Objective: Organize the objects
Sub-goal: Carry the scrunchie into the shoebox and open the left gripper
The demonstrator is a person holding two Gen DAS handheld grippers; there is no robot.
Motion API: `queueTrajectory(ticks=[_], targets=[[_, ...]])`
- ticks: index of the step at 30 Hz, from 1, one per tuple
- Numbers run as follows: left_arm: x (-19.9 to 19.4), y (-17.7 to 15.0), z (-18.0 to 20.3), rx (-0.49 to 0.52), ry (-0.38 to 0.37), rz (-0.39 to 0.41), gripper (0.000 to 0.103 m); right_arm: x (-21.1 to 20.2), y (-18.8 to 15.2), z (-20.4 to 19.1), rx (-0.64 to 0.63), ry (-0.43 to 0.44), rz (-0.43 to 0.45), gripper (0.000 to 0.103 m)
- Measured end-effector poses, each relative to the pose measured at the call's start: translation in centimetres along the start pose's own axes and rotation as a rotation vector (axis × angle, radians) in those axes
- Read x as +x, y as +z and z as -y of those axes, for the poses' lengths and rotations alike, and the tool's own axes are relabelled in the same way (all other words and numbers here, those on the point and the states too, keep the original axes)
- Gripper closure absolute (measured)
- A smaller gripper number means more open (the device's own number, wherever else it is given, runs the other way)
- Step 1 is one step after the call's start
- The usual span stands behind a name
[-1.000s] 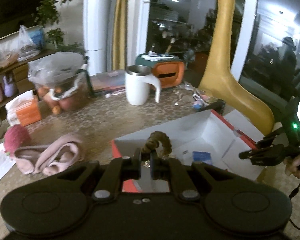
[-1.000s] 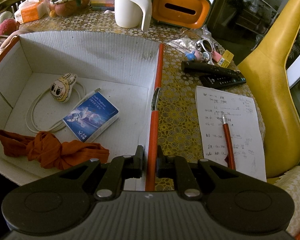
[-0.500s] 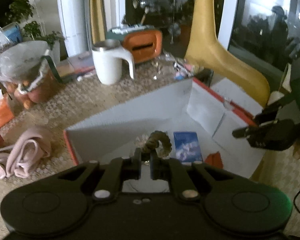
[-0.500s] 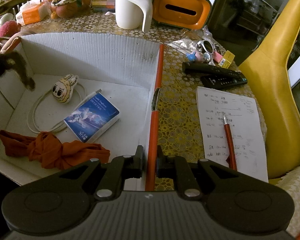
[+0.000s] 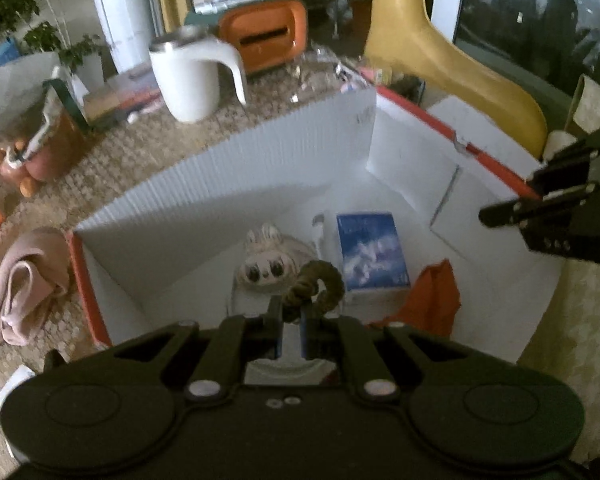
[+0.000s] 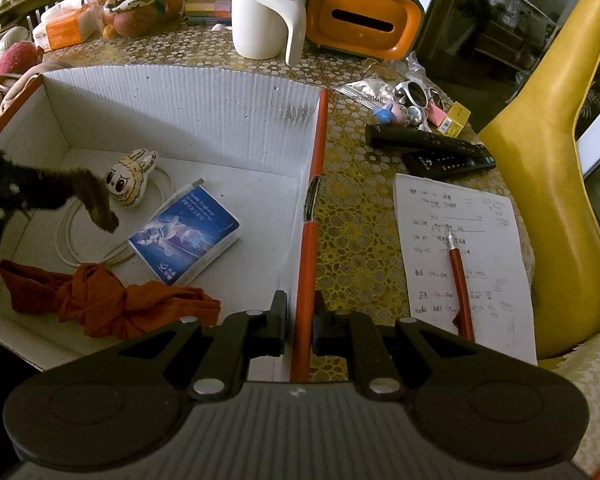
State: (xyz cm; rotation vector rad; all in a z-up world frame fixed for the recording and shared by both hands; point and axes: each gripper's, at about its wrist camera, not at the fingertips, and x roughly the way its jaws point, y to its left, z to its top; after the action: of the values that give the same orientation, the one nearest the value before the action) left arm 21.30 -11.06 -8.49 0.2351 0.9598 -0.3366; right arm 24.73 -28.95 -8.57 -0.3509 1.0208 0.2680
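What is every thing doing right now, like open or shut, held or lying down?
Left gripper: shut on the brown hair tie.
Brown hair tie: held above the box, hanging free.
Right gripper: shut on the box's red edge.
Box: open, no lid.
Bunny charm: lying in the box.
Blue packet: lying flat in the box.
Orange cloth: crumpled in the box.
Mug: upright on the table.
Red pen: lying on the paper.

Worktop (image 6: 352, 216) with gold lace-pattern cover. Directly on it: open white cardboard box (image 6: 188, 112), white mug (image 6: 266, 20), orange tissue holder (image 6: 364, 20), two black remotes (image 6: 432, 148), written sheet (image 6: 488, 280) with red pen (image 6: 460, 280) on top, pink cloth (image 5: 24, 280), bagged fruit (image 6: 140, 4).
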Motion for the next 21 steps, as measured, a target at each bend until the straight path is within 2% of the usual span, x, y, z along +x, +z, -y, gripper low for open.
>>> queueTrajectory(ticks=[15,21], targets=[[1.8,-0.5,0.9,0.049,-0.052,-0.147,0.085,0.0,0.0,0.0,-0.001,-0.003,0.001,0.092],[1.5,-0.8,1.0,0.049,-0.058,-0.153,0.076,0.0,0.0,0.0,-0.001,-0.003,0.001,0.092]])
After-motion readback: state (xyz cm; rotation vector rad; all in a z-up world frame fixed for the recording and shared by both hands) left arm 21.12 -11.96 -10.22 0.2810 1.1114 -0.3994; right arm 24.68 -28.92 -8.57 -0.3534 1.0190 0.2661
